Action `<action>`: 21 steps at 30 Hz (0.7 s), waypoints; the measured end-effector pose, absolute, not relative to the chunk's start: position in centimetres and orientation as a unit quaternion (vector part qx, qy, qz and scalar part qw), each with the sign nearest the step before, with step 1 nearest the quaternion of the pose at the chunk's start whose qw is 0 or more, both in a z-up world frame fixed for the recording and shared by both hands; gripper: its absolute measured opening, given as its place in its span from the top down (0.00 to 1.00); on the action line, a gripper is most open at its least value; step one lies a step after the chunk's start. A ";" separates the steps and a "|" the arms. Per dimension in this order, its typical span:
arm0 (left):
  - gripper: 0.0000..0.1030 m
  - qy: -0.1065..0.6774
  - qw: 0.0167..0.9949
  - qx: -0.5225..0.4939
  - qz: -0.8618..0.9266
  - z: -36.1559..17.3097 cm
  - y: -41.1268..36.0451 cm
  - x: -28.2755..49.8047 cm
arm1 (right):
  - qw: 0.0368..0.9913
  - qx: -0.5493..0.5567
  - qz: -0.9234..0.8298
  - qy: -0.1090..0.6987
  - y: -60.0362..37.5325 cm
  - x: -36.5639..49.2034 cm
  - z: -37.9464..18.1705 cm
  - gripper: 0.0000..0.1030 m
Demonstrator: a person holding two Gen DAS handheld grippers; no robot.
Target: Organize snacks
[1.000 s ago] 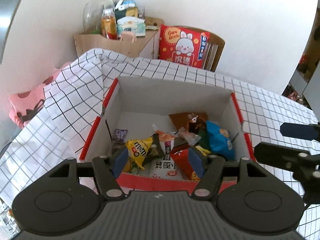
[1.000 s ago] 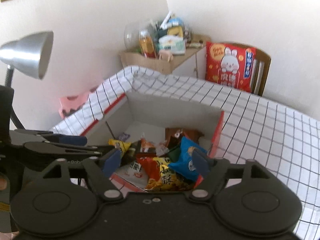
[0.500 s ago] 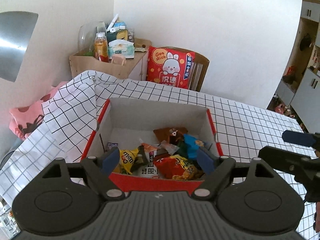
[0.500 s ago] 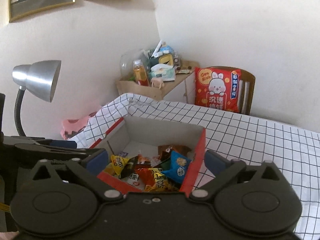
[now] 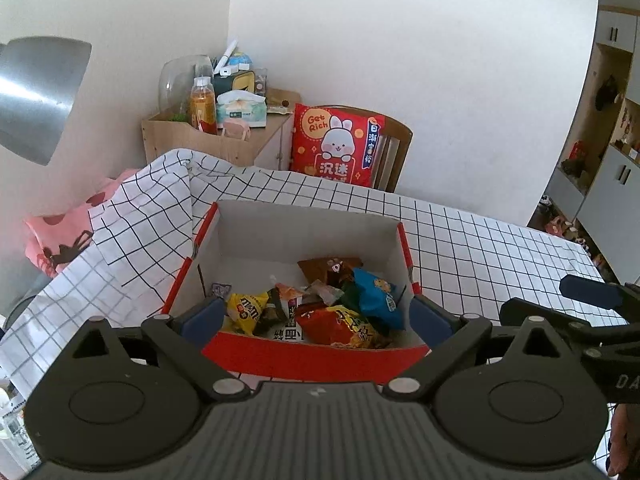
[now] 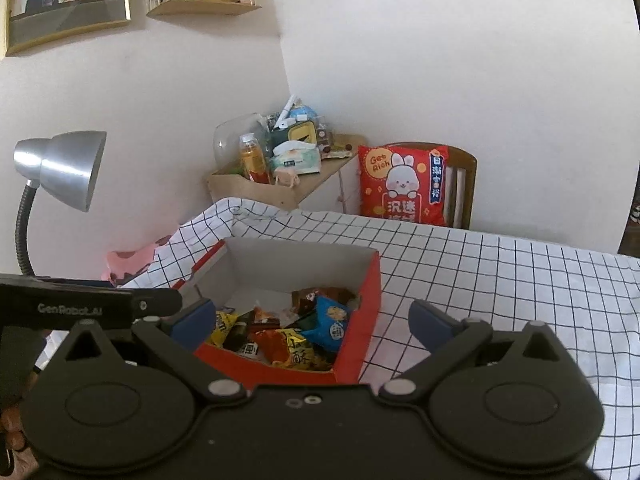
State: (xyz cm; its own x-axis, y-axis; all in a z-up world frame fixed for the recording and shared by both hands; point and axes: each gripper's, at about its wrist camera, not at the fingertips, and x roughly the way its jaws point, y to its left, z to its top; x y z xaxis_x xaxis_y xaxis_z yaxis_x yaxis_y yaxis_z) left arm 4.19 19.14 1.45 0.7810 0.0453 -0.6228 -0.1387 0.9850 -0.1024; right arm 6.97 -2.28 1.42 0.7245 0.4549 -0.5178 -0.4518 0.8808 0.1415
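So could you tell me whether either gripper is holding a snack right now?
Neither: the left gripper, opening, and the right gripper, open, have nothing between their fingers.

Red rabbit cushion [image 5: 335, 143] on the chair reads "Get Rich"; the black left gripper [image 6: 90, 309] arm reads "GenRobot.AI"; yellow packet [image 5: 245, 306] shows "m&m"

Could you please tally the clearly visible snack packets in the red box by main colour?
Yellow: 1, the yellow packet
Blue: 1, the blue packet
Brown: 1, the brown packet
Red-orange: 1, the red-orange packet
Total: 4 in the red box; smaller packets between them are too jumbled to count.
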 end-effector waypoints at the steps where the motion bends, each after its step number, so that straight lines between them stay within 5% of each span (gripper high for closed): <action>1: 0.03 0.328 0.941 -0.069 0.052 1.6 19.1 4.2 | 0.929 0.000 0.241 0.280 -2.3 7.0 1.5 0.00; 21: 0.03 0.327 0.941 -0.077 0.049 3.1 18.7 3.8 | 0.932 0.008 0.226 0.283 -2.4 7.4 2.8 0.00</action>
